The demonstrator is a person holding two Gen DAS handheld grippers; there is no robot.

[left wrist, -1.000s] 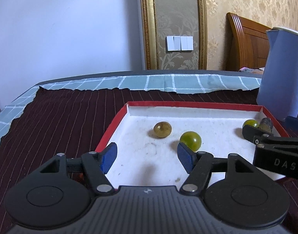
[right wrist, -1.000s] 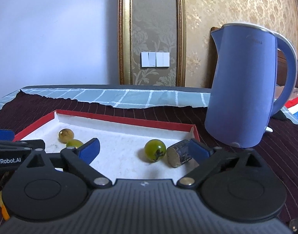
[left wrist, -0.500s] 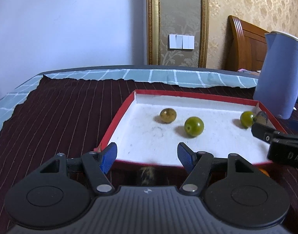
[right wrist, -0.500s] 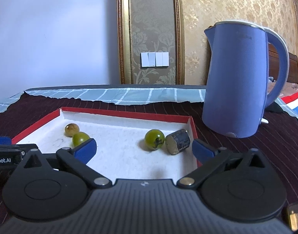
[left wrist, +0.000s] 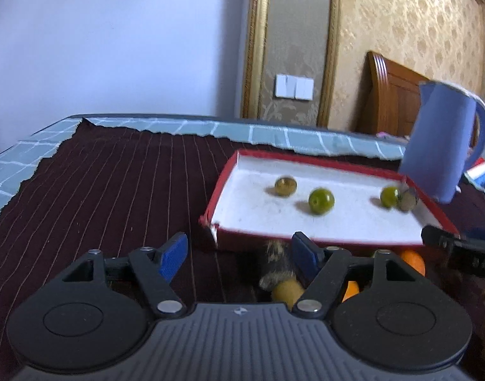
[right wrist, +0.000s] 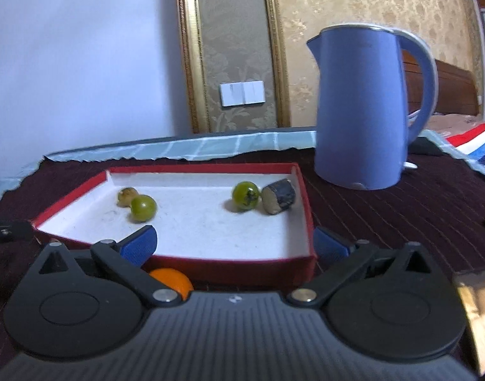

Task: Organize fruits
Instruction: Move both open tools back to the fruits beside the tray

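Both claws hang empty in front of the red-rimmed tray (right wrist: 306, 197): the left claw (left wrist: 239, 255) is half spread and opening, the right claw (right wrist: 234, 244) at its widest. Loose fruit lies low in frame: an orange (right wrist: 172, 281) and a blurred, possibly yellowish fruit (left wrist: 286, 289). Best to center one fruit between the pads before closing.

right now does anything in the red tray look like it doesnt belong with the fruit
Yes: the dark stubby cylinder at the red tray's right end, beside a green fruit. It has a flat cut face and looks more like a chunk of something than a whole fruit.
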